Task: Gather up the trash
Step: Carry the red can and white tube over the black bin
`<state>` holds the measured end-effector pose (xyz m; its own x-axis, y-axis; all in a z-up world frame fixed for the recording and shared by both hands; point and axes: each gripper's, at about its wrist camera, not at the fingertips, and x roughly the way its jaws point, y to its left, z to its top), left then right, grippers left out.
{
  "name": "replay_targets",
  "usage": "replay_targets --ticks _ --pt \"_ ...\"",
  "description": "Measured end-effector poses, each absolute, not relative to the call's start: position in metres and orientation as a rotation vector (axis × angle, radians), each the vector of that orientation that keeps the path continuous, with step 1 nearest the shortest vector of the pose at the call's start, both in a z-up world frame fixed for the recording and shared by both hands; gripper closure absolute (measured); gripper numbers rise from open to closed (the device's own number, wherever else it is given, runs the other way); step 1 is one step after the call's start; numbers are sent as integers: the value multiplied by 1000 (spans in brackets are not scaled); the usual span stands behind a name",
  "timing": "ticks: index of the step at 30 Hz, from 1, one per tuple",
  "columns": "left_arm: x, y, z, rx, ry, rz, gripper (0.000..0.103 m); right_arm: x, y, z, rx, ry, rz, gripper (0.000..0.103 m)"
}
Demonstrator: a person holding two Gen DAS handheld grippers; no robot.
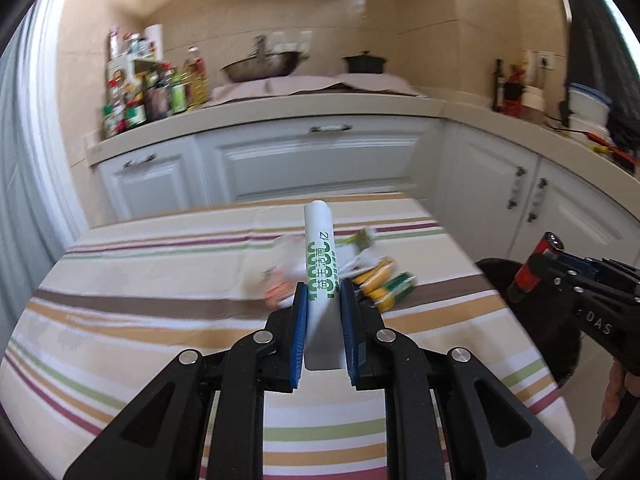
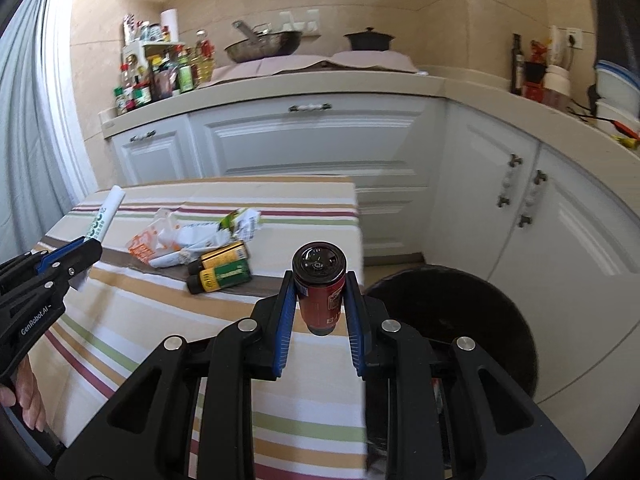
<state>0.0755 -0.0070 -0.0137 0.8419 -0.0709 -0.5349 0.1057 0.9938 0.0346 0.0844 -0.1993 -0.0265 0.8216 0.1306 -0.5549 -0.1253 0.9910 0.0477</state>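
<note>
The red bottle (image 2: 320, 292) is pinched between the right gripper's (image 2: 320, 300) pads, its long axis pointing forward, past the table edge (image 2: 358, 240). The black bin (image 2: 480, 312) sits just below and to the right, so the right hand is nearer. The left gripper (image 1: 324, 300) clamps a white tube (image 1: 318, 248) above the remaining wrappers (image 2: 200, 240).

Trash count across the table and both grippers

2 grippers (image 1: 324, 296) (image 2: 320, 292); 1 white tube (image 1: 319, 252); 1 red bottle (image 2: 320, 292); 2 small brown bottles (image 2: 220, 270) on the table (image 2: 304, 392); 1 heap of crumpled wrappers (image 2: 192, 234); 1 black bin (image 2: 472, 320).
</note>
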Motion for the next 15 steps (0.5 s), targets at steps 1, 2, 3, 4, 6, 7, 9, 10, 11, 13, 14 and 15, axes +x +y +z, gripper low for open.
replay_targets --ticks 1,2,3,4,6,7,9,10,11,13,14,15 --pt "78 -14 -13 65 557 -113 86 82 -204 -25 11 586 123 80" --pt "77 -18 -12 66 552 -127 86 81 -207 -24 11 581 112 80" --pt "78 -26 -10 70 543 -146 86 78 -212 -22 13 573 97 80" --pt "78 -30 -10 74 538 -157 86 76 -217 -20 13 566 82 80" --pt "80 -45 -8 80 528 -195 86 74 -227 -17 14 557 55 80" --pt "81 -51 -7 83 523 -208 86 73 -231 -16 15 553 44 80" --pt "81 -62 -5 90 509 -231 85 70 -239 -14 18 545 23 80" --pt "80 -67 -4 94 502 -241 85 69 -243 -13 19 542 14 80" --pt "81 -72 -3 97 497 -251 85 68 -248 -11 21 537 2 80" --pt "83 -81 0 99 489 -271 85 66 -255 -10 24 529 -13 80" --pt "83 -85 1 100 486 -277 85 66 -259 -9 26 525 -21 80" --pt "85 -89 2 101 483 -285 85 65 -263 -8 28 521 -30 80"
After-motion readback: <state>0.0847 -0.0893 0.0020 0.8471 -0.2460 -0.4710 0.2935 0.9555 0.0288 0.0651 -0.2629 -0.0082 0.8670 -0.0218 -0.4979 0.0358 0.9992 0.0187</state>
